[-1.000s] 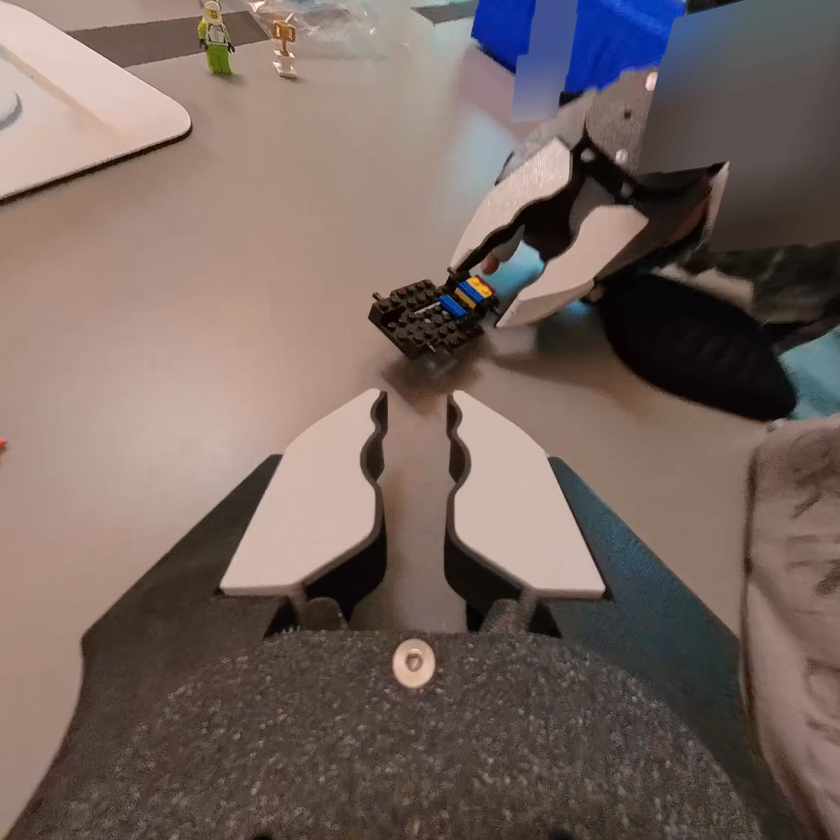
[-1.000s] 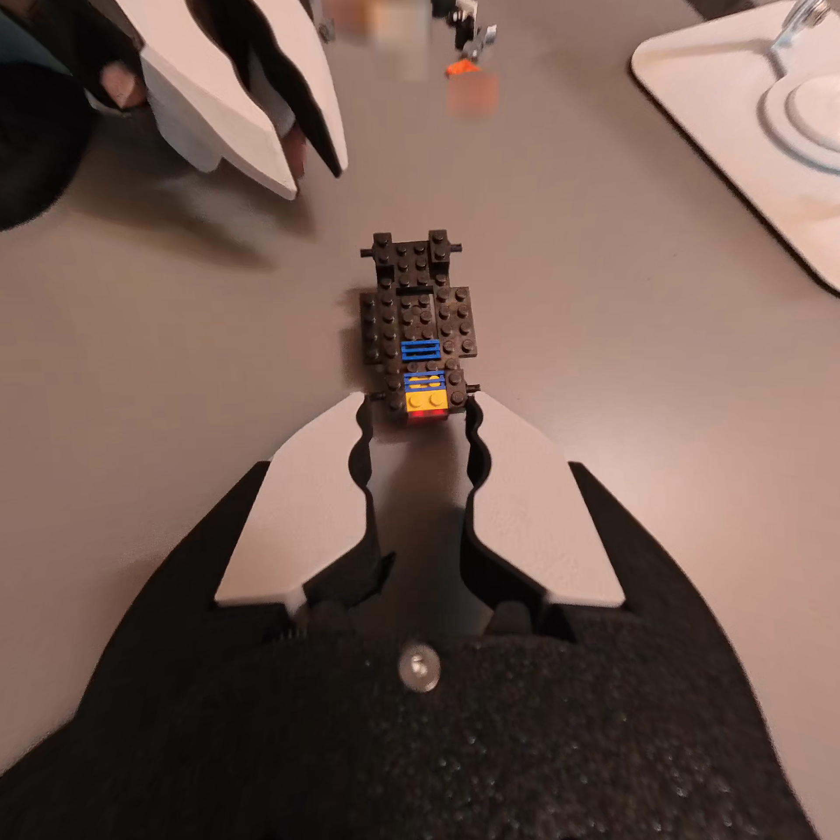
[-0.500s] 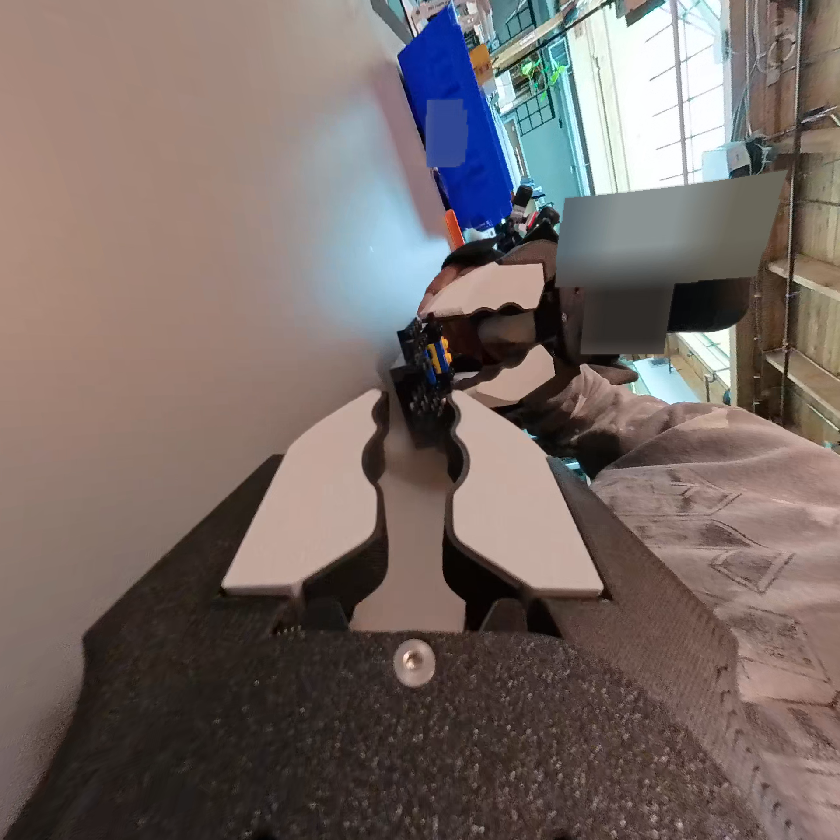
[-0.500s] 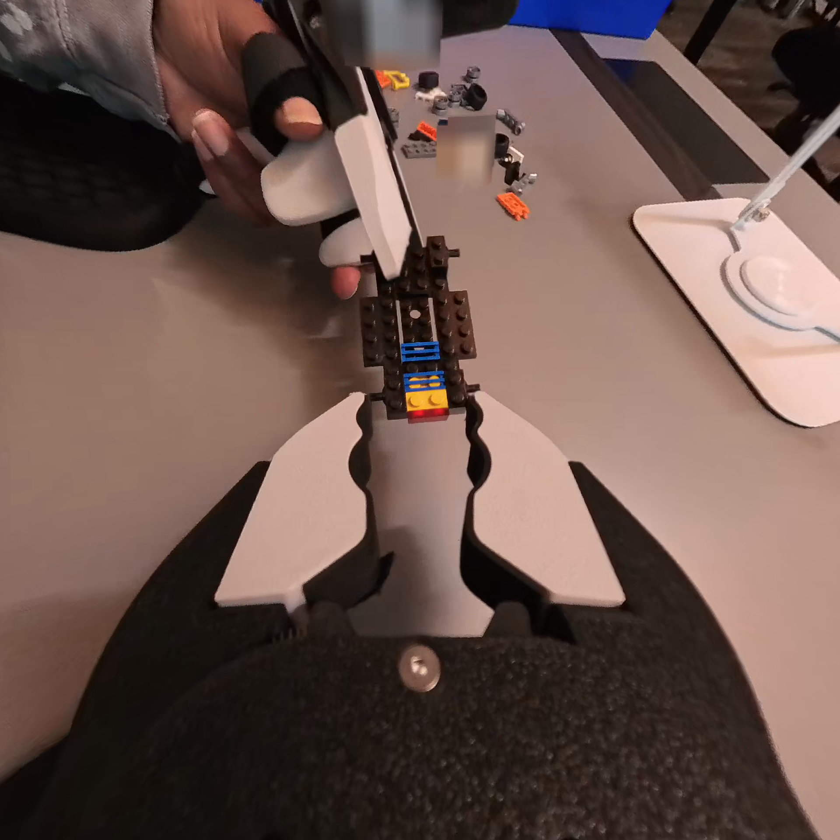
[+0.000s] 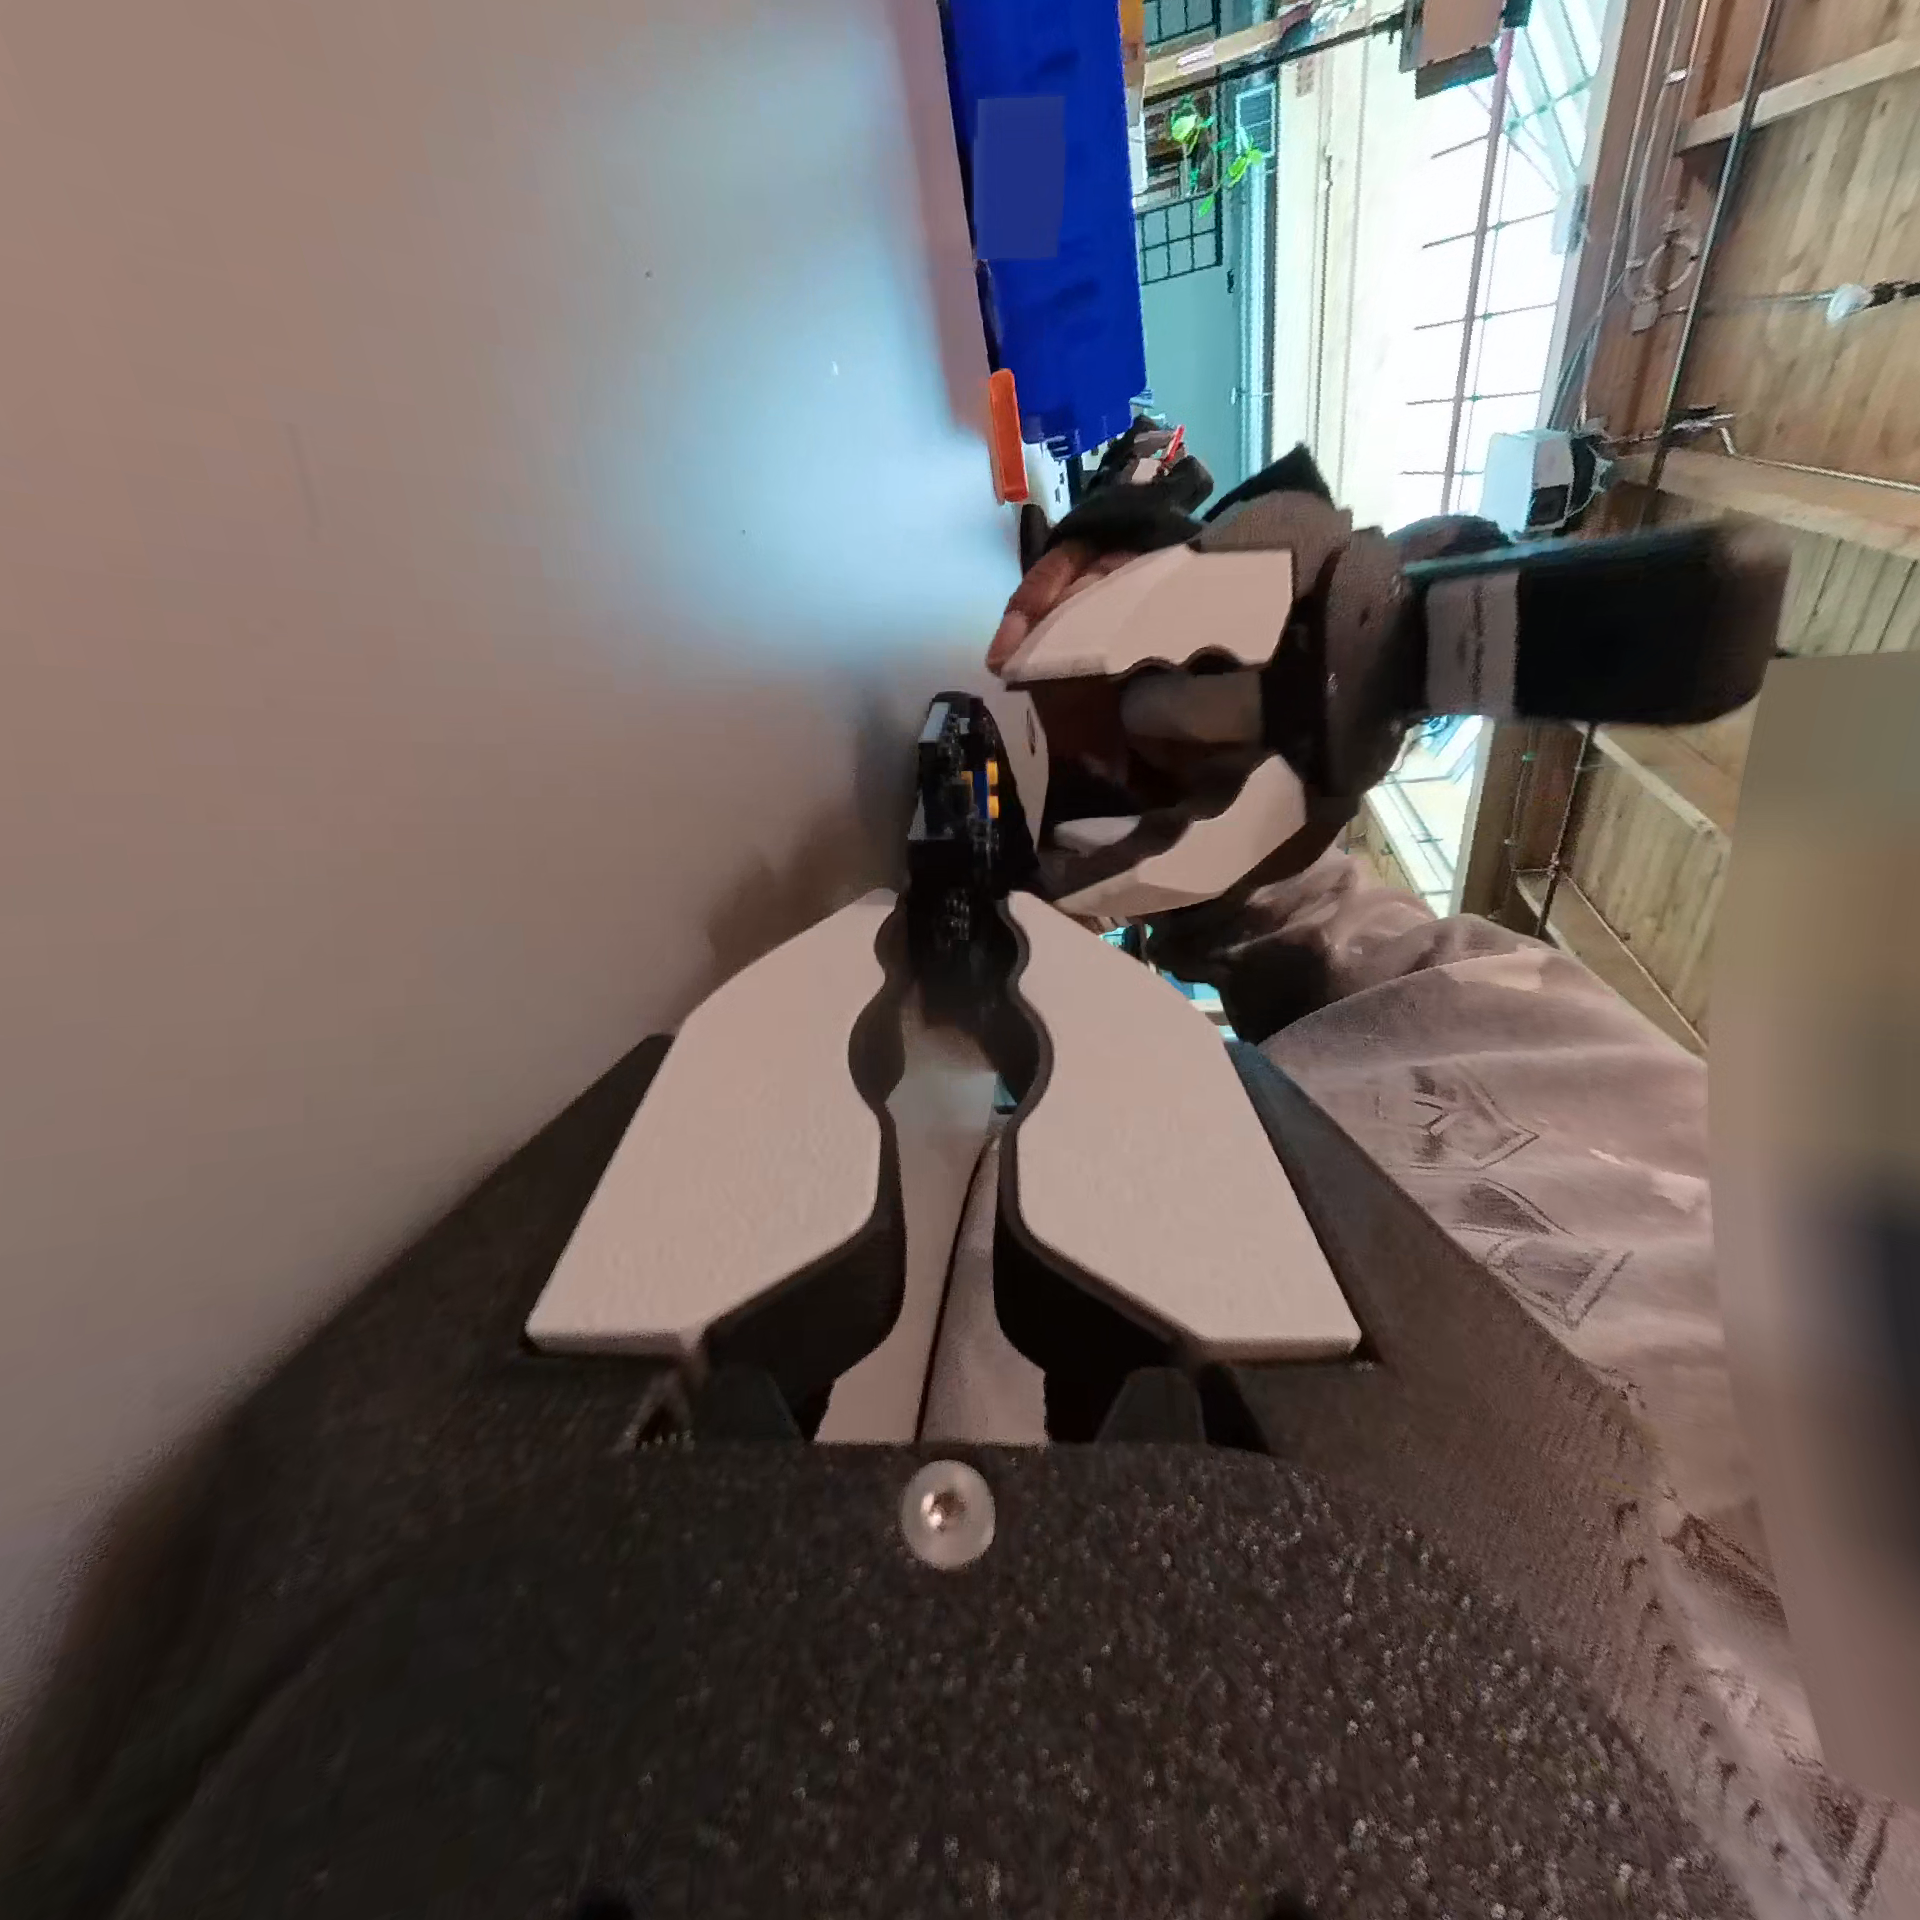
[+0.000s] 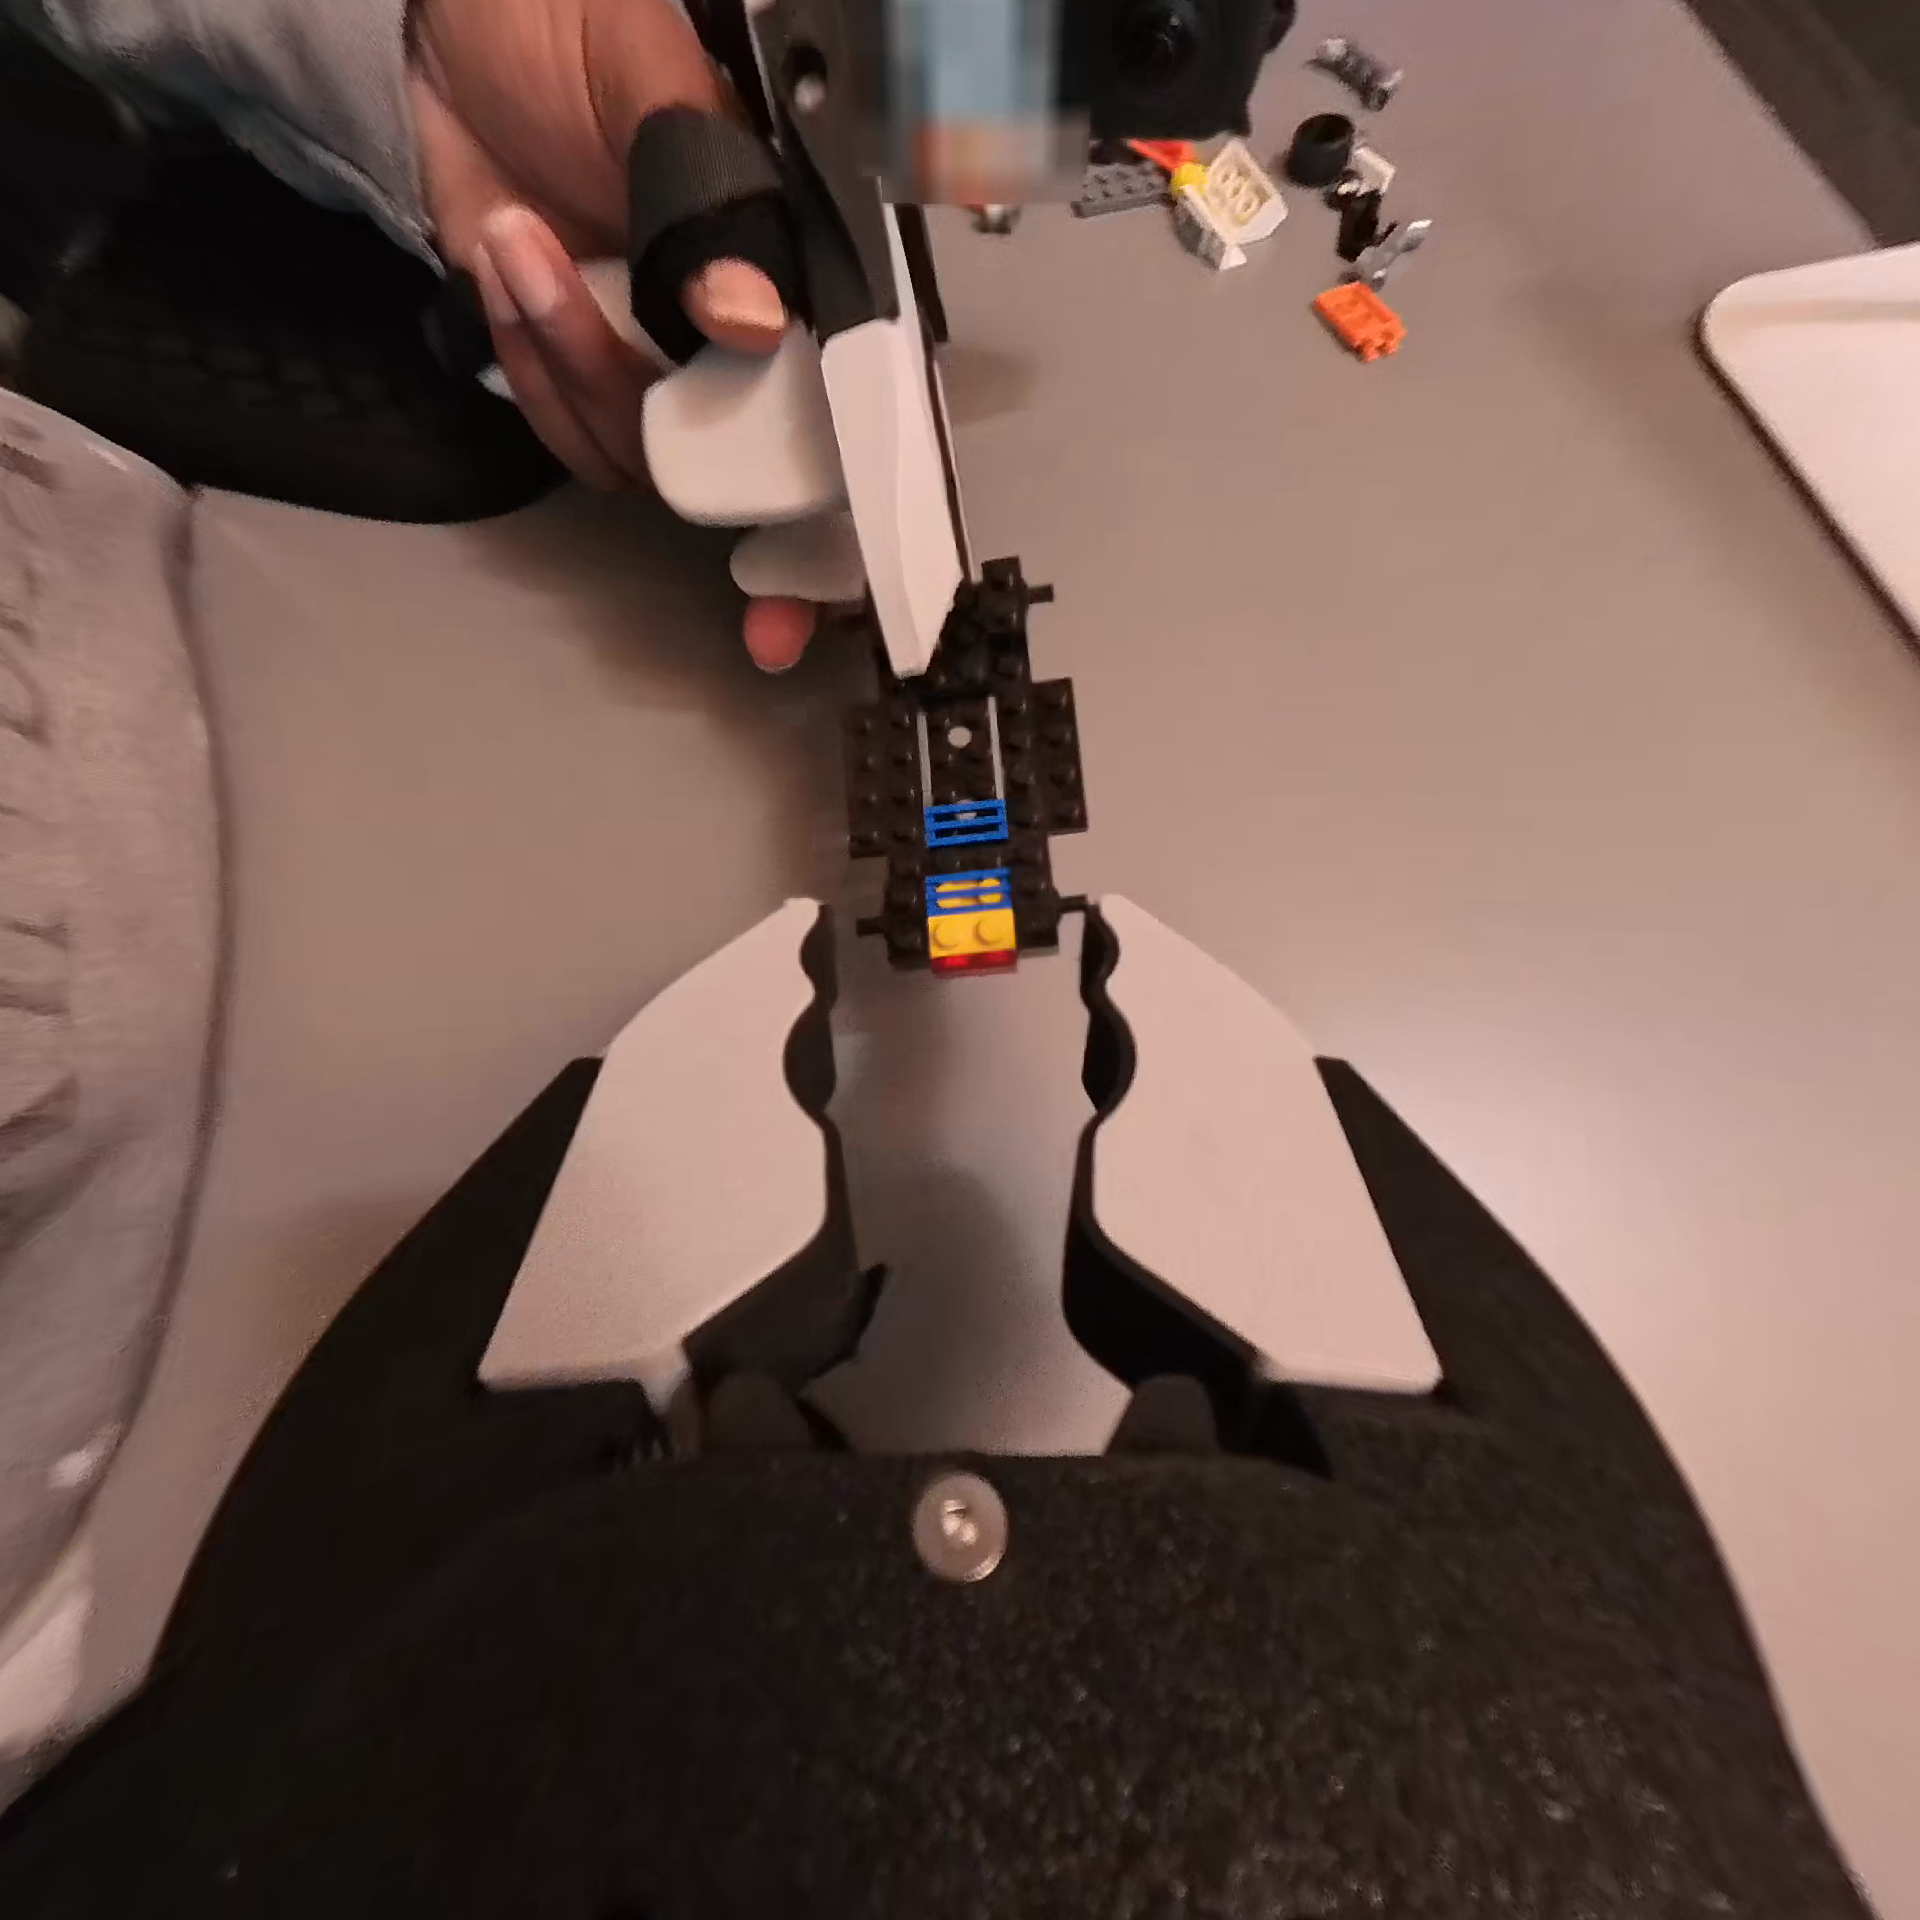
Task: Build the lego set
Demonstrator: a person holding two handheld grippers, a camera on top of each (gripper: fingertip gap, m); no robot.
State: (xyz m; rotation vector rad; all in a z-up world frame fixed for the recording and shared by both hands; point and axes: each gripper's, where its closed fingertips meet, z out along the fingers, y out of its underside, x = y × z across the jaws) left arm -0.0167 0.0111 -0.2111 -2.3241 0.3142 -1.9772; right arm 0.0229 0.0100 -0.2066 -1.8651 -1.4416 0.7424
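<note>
Black lego chassis [image 6: 966, 774] on desk [image 6: 1351, 727]. Left hand-held gripper [image 5: 951, 914], rolled sideways, clenched on its far end, probably to steady it. Right hand-held gripper [image 6: 956, 925] released, fingertips straddling the yellow-brick end. Loose pieces [image 6: 1231, 203] well apart.

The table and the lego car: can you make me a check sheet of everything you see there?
Surface: grey table, mostly bare near the car.
Job's things: black lego car base with blue, yellow and red bricks, flat on the table.
Clutter: loose lego pieces and an orange brick at the far side; white tray at the right edge.
Claws: left claw turned on its side, closed on the car's far end; right claw open around its near end.
Cables: nothing seen.
Surroundings: blue bin, windows and wooden shelves.
</note>
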